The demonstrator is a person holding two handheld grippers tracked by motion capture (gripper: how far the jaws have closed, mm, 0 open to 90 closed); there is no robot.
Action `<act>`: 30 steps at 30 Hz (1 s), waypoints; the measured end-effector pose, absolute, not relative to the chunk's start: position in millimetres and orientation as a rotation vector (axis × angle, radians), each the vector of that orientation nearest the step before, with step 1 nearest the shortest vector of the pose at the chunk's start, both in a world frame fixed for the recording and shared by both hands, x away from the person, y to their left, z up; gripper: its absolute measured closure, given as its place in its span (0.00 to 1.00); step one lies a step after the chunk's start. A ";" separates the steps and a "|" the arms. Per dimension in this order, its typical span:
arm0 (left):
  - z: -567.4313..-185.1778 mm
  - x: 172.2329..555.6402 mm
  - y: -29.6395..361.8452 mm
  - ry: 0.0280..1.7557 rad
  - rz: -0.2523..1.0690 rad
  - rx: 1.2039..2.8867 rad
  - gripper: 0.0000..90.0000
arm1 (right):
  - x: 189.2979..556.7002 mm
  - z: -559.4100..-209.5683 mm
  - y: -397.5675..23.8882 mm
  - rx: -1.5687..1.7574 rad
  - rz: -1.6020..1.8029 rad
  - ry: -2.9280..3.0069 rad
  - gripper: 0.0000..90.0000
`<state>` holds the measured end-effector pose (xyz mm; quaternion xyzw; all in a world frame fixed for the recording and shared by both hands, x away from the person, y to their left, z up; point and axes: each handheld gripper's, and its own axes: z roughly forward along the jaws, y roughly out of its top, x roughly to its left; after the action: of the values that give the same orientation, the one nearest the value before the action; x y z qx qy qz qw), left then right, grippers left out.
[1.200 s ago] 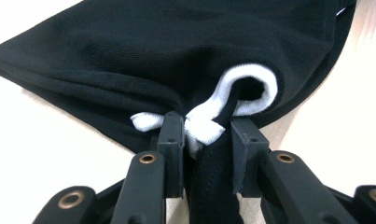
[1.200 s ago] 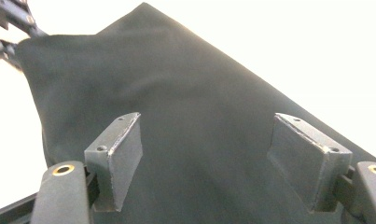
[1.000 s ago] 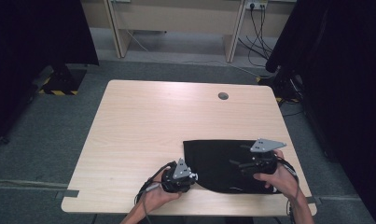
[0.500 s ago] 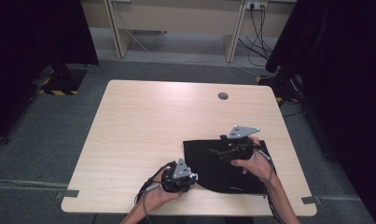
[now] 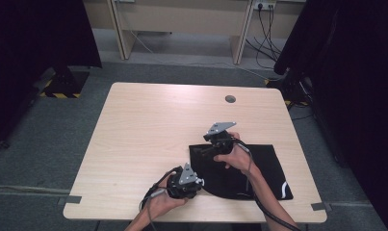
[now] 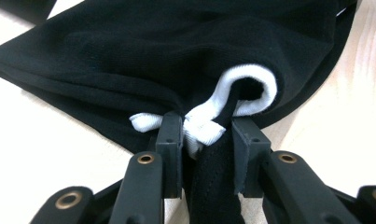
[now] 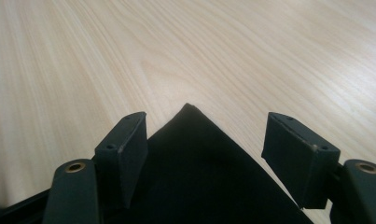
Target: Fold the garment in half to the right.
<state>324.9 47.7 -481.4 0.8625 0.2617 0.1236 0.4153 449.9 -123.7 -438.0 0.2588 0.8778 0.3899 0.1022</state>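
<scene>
My left gripper (image 6: 206, 135) is clamped on the near edge of a black garment (image 6: 176, 51), its jaws pinching a fold of the dark cloth together with a white drawstring (image 6: 204, 128) that loops up just ahead of the tips and curls back into the fabric. In the high view that gripper (image 5: 195, 182) sits at the near left corner of the garment (image 5: 259, 168), which lies flat on the light wooden table (image 5: 148, 125) and spreads away to the right of it. My right gripper (image 7: 202, 140) has its jaws wide apart, one on either side of a pointed corner of the black cloth (image 7: 199, 172); the corner lies between them without touching either, and bare tabletop (image 7: 185, 51) stretches beyond the tips. From above, my right gripper (image 5: 212, 144) hovers at the garment's far left corner, well apart from my left one, with my right hand (image 5: 235, 155) over the cloth behind it.
</scene>
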 end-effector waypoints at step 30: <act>-459.0 329.8 61.6 0.622 0.334 2.150 0.80 | 471.9 -439.2 -99.7 0.711 1.177 2.688 0.93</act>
<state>329.8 61.6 -459.0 0.8598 0.2488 0.1337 0.4254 471.9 -99.7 -439.2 0.2352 0.8885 0.3892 0.0611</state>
